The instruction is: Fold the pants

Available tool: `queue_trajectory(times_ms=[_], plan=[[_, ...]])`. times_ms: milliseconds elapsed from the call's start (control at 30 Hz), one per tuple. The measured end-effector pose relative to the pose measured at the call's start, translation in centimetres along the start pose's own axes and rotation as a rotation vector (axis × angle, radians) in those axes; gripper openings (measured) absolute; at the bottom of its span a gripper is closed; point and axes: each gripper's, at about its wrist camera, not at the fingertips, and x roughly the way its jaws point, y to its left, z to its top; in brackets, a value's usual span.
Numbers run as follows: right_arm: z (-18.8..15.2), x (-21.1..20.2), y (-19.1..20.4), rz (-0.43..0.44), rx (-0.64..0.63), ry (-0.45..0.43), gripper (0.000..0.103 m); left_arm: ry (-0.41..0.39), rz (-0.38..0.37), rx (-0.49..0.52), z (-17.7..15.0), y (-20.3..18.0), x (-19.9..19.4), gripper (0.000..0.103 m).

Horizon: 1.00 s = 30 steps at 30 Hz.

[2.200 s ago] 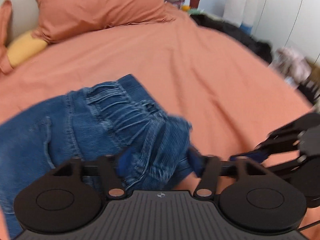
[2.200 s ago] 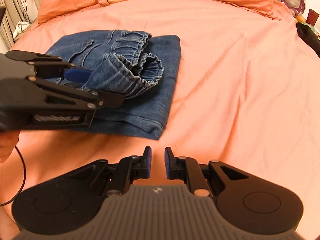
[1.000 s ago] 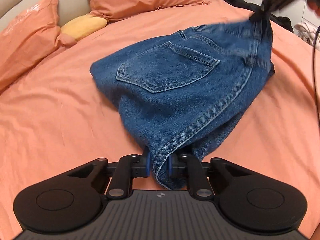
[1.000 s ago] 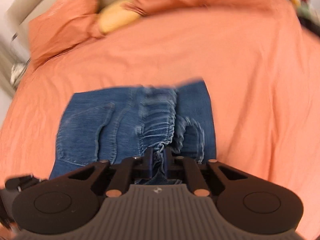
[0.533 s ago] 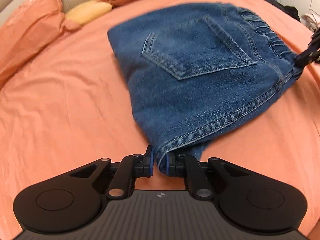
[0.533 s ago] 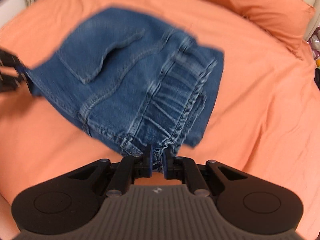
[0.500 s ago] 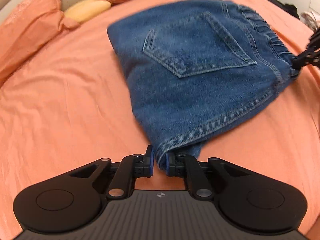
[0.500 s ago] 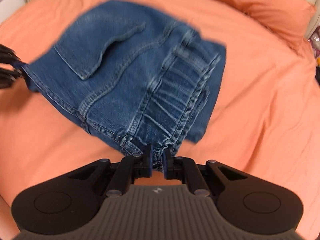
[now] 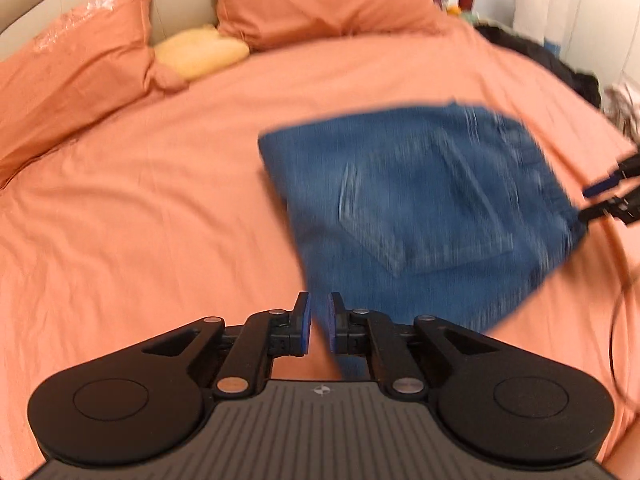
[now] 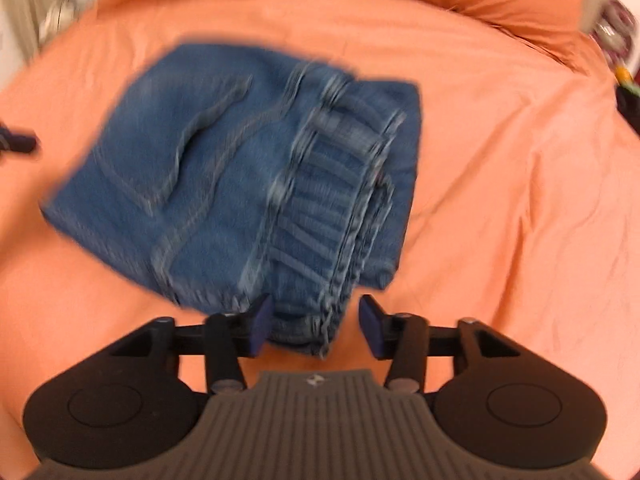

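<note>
Pants (image 10: 224,184) basically folded, compact bundle mid-frame on bed (image 10: 500,160). Right gripper (image 10: 314,328) jaws opening, waistband loose between. Left gripper (image 9: 318,322) nearly closed, gripping nothing. Maybe final tidy left.

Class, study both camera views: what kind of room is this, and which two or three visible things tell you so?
Most likely a bedroom. A wide bed covered in an orange sheet fills both views, two orange pillows lean against a pale headboard, and folded blue denim pants lie on the bed.
</note>
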Motion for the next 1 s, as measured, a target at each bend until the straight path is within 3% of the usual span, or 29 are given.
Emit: queue_trajectory(times_ms=[233, 467, 633, 700, 733, 767, 800, 1000], plan=[[3.1, -0.4, -5.8, 0.134, 0.399, -0.122, 0.053, 0.013, -0.031, -0.063, 4.1, -0.2, 4.5, 0.014], [3.2, 5.5, -10.9, 0.383, 0.833, -0.095, 0.059, 0.068, -0.062, -0.131, 4.9, 1.2, 6.7, 0.017], [2.6, 9.1, -12.3, 0.532, 1.007, -0.091, 0.061, 0.084, -0.071, -0.139, 4.9, 1.5, 7.4, 0.018], [3.0, 9.4, -12.5, 0.535, 1.031, -0.119, 0.06, 0.09, -0.063, -0.141, 5.0, 1.3, 7.7, 0.019], [3.2, 9.5, -12.6, 0.526, 1.033, -0.131, 0.053, 0.096, -0.057, -0.14, 5.0, 1.2, 7.9, 0.019], [3.5, 9.2, -12.6, 0.492, 1.016, -0.138, 0.028, 0.103, -0.049, -0.139, 4.9, 1.2, 8.1, 0.019], [4.0, 8.8, -12.4, 0.453, 0.964, -0.135, 0.02, 0.109, -0.044, -0.138, 4.8, 1.1, 8.3, 0.019], [8.9, 3.0, -8.0, 0.333, 0.49, -0.245, 0.01, 0.119, -0.027, -0.144, 3.8, 1.4, 8.6, 0.019]])
